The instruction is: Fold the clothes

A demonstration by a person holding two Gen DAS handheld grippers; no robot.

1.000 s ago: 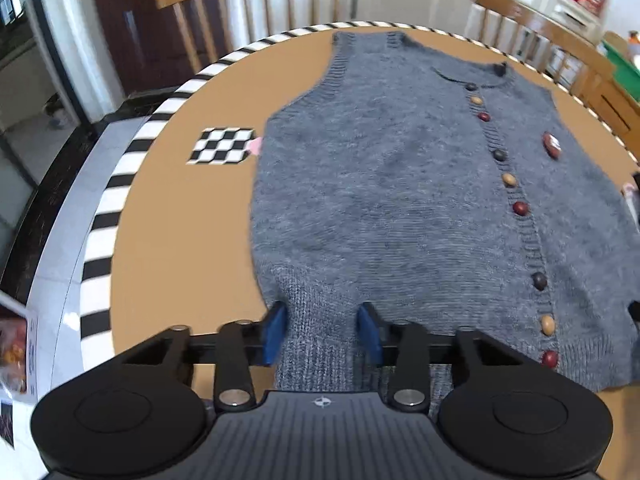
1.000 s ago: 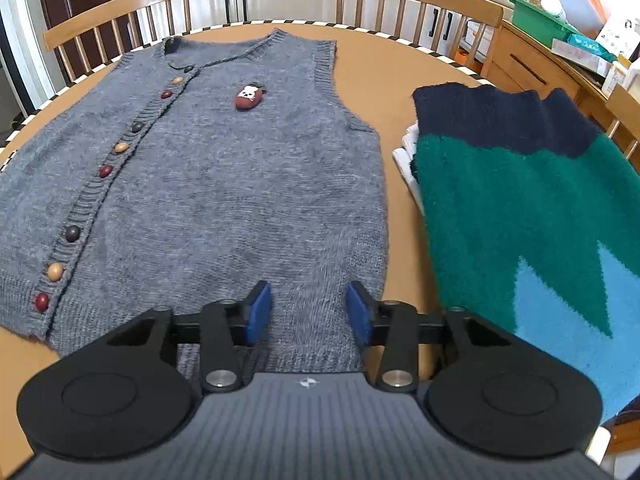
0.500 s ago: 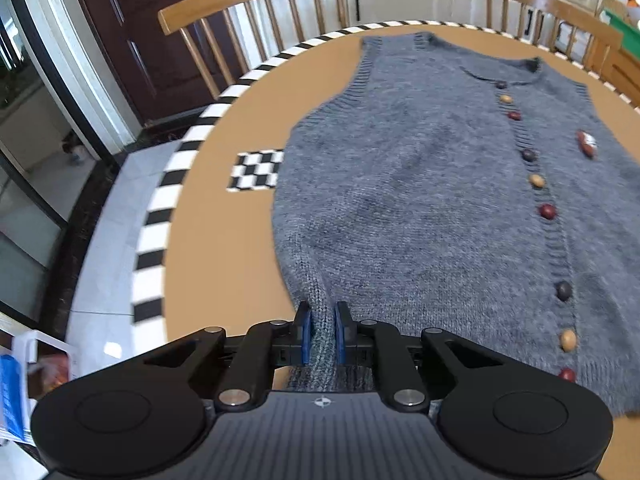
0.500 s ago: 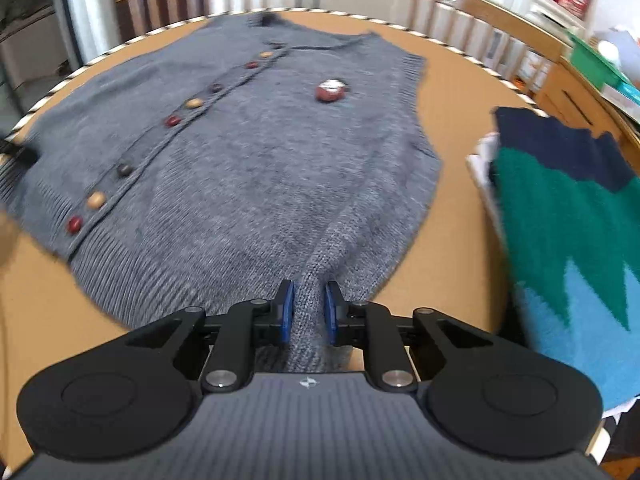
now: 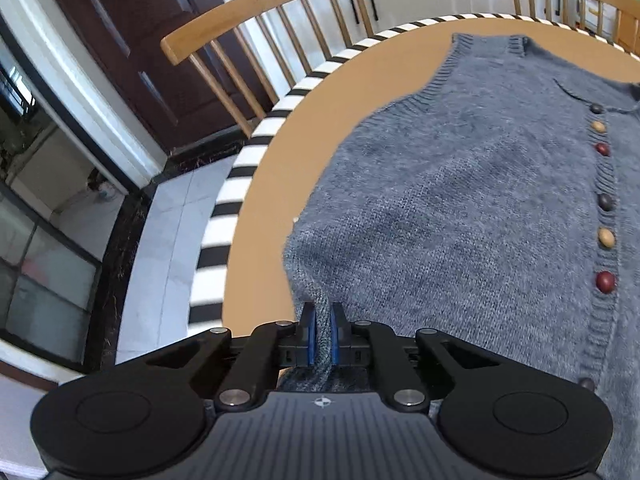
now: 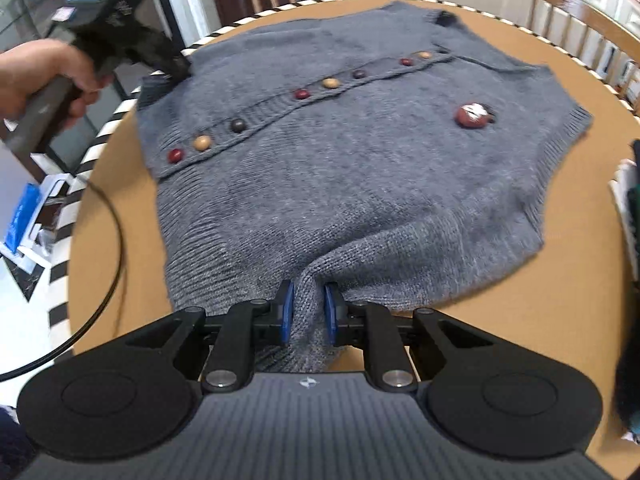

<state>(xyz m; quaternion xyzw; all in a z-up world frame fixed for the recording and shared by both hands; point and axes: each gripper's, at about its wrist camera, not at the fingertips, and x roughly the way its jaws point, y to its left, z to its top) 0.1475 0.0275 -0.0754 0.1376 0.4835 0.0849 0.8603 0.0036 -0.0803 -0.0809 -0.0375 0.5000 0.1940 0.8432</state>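
Observation:
A grey knitted vest with a row of wooden buttons lies on the round wooden table. My left gripper is shut on a pinch of the vest's hem at its left corner. In the right wrist view the vest lies turned, with a red badge on its chest. My right gripper is shut on a fold of the hem at the near corner. The left gripper also shows in the right wrist view, held by a hand at the vest's far left corner.
Wooden chairs stand around the table, which has a black-and-white striped rim. A folded stack of clothes lies at the right edge of the right wrist view. A black cable hangs at the table's left side.
Both grippers have gone from open to shut on the vest's hem. The vest has been dragged and turned on the table, and it now covers the checkered marker.

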